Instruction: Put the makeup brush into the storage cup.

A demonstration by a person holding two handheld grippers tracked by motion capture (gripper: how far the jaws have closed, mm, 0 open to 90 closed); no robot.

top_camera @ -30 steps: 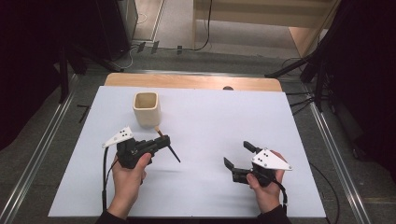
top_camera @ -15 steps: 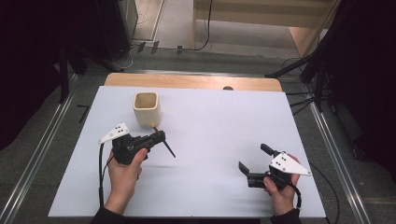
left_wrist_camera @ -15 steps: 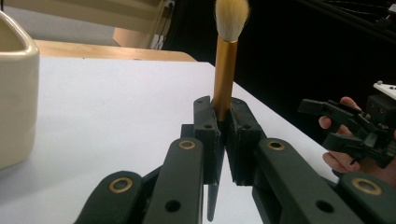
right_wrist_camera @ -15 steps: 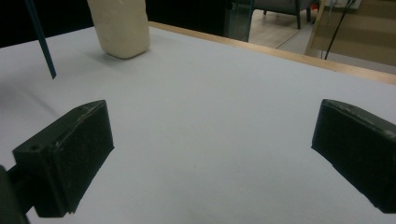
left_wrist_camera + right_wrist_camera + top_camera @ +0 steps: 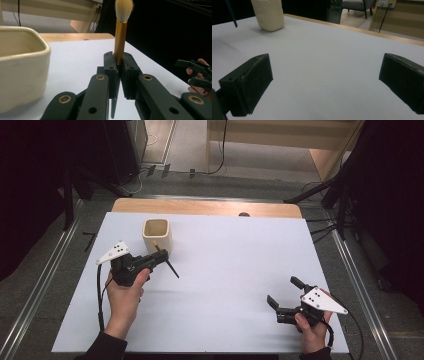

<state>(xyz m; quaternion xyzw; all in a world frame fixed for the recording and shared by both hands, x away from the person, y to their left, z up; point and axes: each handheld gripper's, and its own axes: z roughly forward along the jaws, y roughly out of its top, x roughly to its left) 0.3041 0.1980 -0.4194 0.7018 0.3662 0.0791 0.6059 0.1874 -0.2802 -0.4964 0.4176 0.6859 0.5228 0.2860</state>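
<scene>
The right hand-held gripper is resting near the front edge of the worktop, its jaws spread wide with nothing between them. The left hand-held gripper is clamping a brush by its gold ferrule, just beside the cream cup farther back.
</scene>
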